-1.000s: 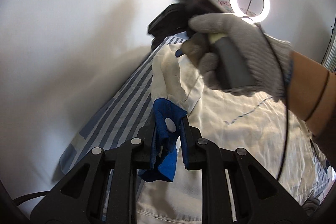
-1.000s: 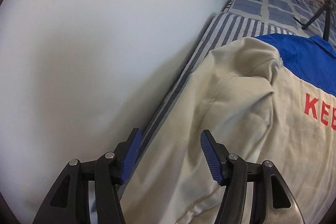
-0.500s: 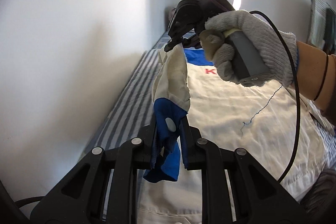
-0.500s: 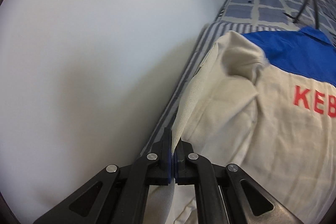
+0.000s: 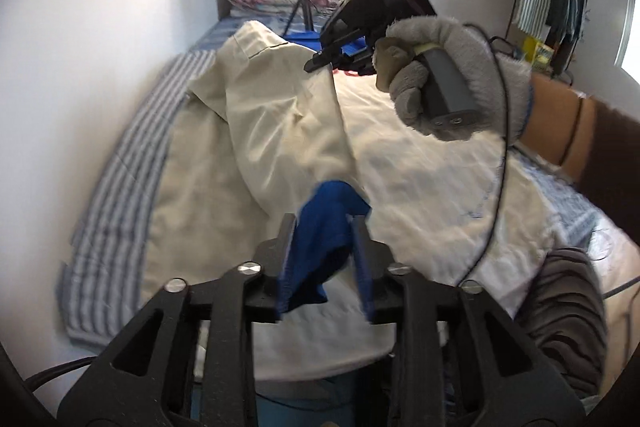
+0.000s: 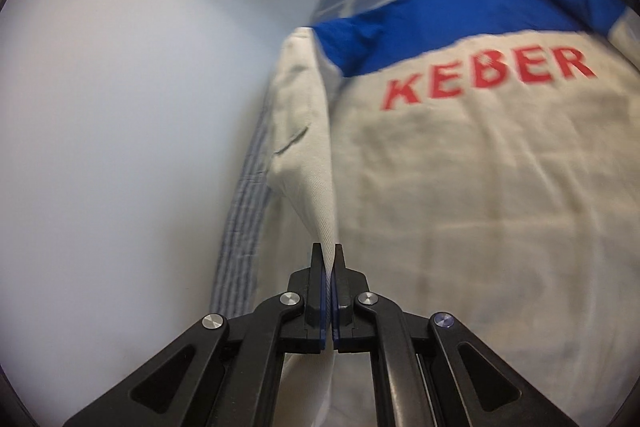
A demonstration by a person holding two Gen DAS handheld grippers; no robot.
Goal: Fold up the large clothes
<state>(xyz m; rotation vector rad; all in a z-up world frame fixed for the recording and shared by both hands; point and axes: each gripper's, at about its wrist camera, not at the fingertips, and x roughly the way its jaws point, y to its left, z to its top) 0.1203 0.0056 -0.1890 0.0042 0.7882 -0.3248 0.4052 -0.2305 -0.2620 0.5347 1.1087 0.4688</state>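
- Left wrist view: the left tongs [image 5: 325,227] are closed on the blue cuff [image 5: 328,215] of the sleeve [image 5: 280,131].
- Right wrist view: the right tongs [image 6: 329,267] pinch a cream fold of the same sleeve higher up.
- The jacket [image 6: 480,207] lies back-up on the bed [image 5: 132,155], beside the wall [image 6: 120,107].
- Risk: the thin fold may slip from the right tongs if the two hands pull apart, and the sleeve would drop crooked.
- Also, the cable [image 5: 502,131] hangs near the cloth and could catch.

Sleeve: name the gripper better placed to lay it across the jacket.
Likely the left gripper: blue cuff between its fingers above the jacket; right gripper pinches the sleeve higher up.
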